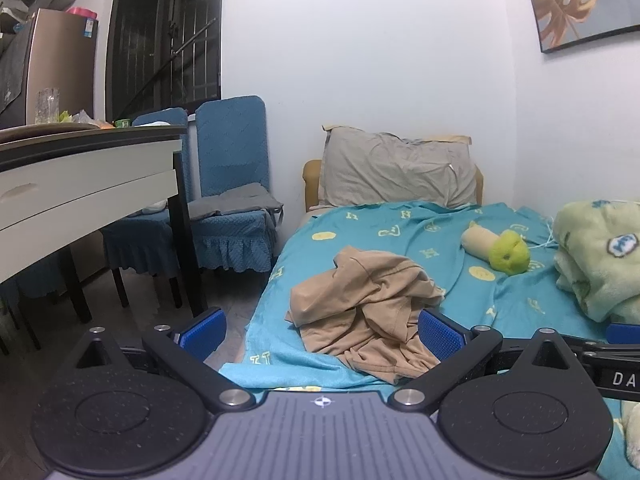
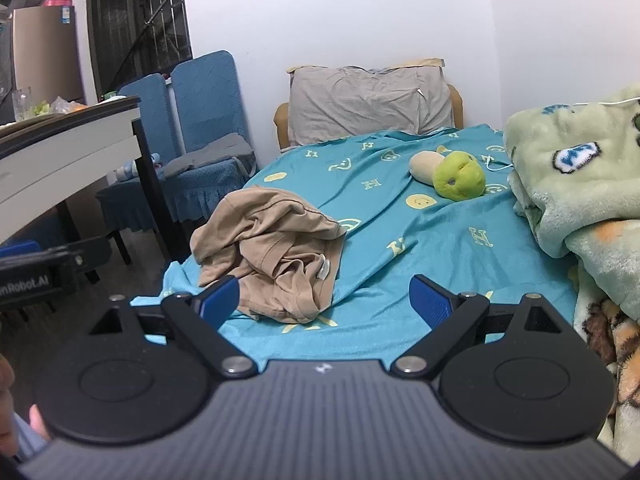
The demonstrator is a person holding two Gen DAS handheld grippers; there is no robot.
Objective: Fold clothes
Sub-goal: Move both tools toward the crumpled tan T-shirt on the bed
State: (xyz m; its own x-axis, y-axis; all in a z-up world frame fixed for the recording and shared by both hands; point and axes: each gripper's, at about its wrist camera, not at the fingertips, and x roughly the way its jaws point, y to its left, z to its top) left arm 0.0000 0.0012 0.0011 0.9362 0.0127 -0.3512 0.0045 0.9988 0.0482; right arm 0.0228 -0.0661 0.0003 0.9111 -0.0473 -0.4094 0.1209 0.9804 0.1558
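Observation:
A crumpled tan garment (image 1: 360,308) (image 2: 272,252) lies in a heap on the teal bed sheet (image 1: 460,292) (image 2: 420,248), near the bed's left edge. My left gripper (image 1: 320,334) hovers just short of the heap, open wide, its blue pads (image 1: 202,332) apart with nothing between them. My right gripper (image 2: 326,300) is also open over the sheet, to the right of the heap. Its left pad (image 2: 218,300) sits close in front of the garment's near edge, not gripping it. The other gripper's body shows at each view's side edge.
A green plush toy (image 1: 508,254) (image 2: 458,176) and a grey pillow (image 1: 396,168) (image 2: 368,100) lie further up the bed. A pale green blanket (image 1: 600,260) (image 2: 580,184) is piled at the right. A white table (image 1: 80,192) and blue chairs (image 1: 232,184) stand left of the bed.

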